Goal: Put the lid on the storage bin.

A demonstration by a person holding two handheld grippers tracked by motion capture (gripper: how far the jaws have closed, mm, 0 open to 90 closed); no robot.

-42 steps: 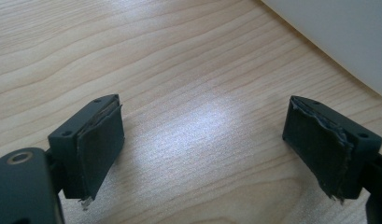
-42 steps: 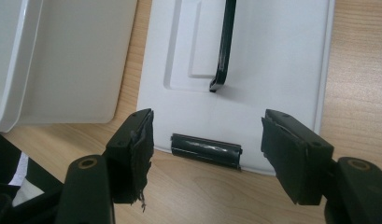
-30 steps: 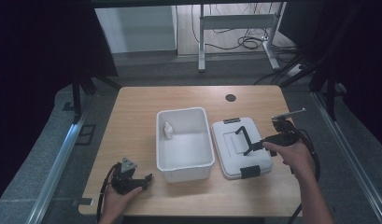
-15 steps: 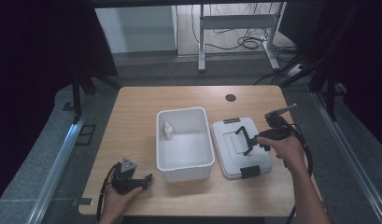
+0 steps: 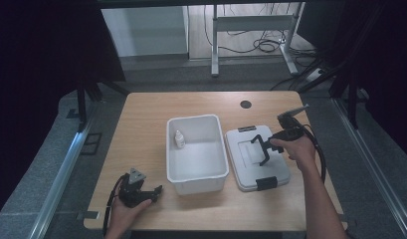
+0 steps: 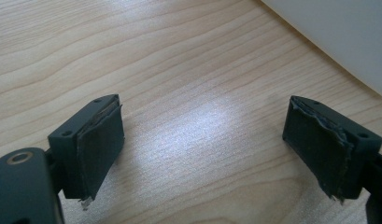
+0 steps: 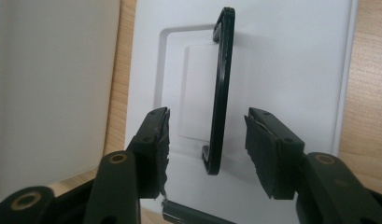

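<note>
A white bin (image 5: 196, 119) stands mid-table with a small white bottle (image 5: 179, 139) inside near its left wall. To its right lies the white lid (image 5: 278, 172), flat on the table. The lid's black handle (image 5: 259, 144) stands upright. My right gripper (image 5: 265, 149) is open at that handle. In the right gripper view the handle (image 7: 222, 88) runs between the jaws of the gripper (image 7: 207, 119), with gaps on both sides. My left gripper (image 5: 153, 191) rests on the table at the front left. It is open over bare wood (image 6: 205, 116).
Black latches sit at the lid's near end (image 5: 266, 182) and far end (image 5: 247, 129). The wooden table (image 5: 141, 129) has a cable hole (image 5: 246, 104) at the back. The bin's wall (image 6: 347, 32) lies just beyond the left gripper. Dark floor surrounds the table.
My right gripper has moved left over the lid, and its jaws now straddle the raised handle. The left gripper has stayed put.
</note>
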